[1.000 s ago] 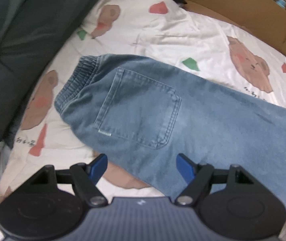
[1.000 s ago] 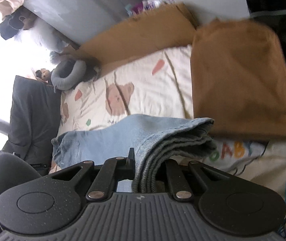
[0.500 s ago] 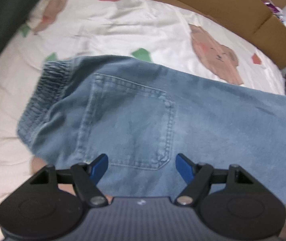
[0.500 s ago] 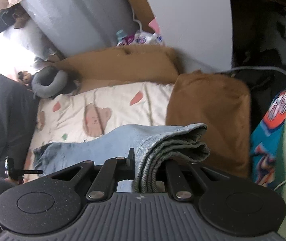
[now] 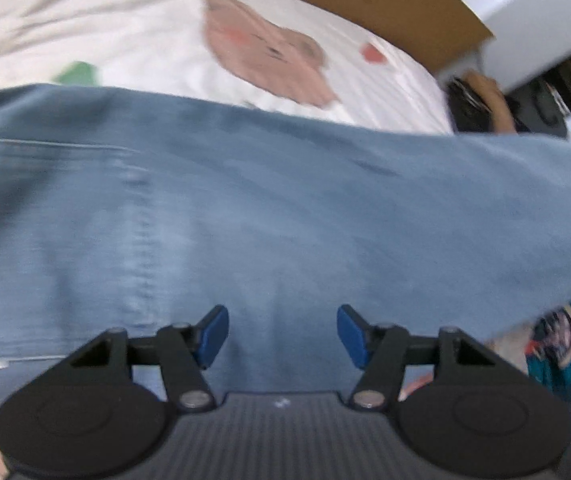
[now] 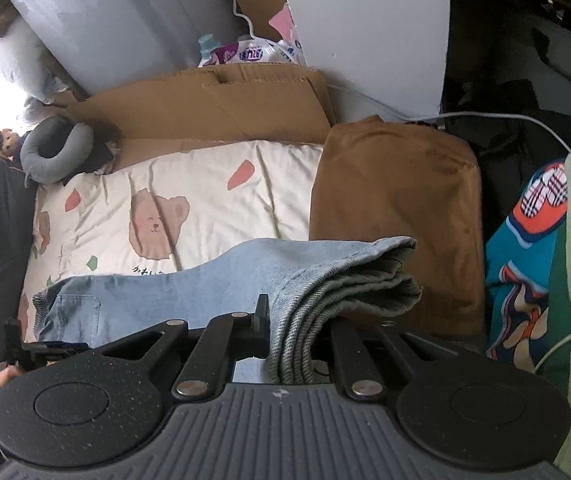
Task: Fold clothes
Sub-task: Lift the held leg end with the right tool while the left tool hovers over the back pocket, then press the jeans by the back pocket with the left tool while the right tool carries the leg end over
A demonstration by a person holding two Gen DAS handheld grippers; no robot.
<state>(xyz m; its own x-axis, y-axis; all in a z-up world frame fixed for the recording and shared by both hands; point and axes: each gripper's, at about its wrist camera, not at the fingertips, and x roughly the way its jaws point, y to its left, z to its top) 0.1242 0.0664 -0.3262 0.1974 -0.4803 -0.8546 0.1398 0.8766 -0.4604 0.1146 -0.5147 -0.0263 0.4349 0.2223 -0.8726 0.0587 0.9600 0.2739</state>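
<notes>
Up close, the right gripper (image 6: 299,344) clamps the hem end of light blue denim jeans (image 6: 189,284) over a bear-print cream sheet (image 6: 205,184). The left gripper (image 5: 282,334) hangs spread wide above the denim, holding nothing.

Home bedroom, bear-print bedsheet (image 6: 205,184), neck pillow (image 6: 55,148), cardboard box (image 6: 225,108)

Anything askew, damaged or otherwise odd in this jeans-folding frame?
Nothing stands out. The jeans lie across the bear-print sheet, their leg ends bunched in the shut right hand-held gripper. The left hand-held gripper is open over the denim. The left view is motion-blurred, so fine detail there is unclear.
</notes>
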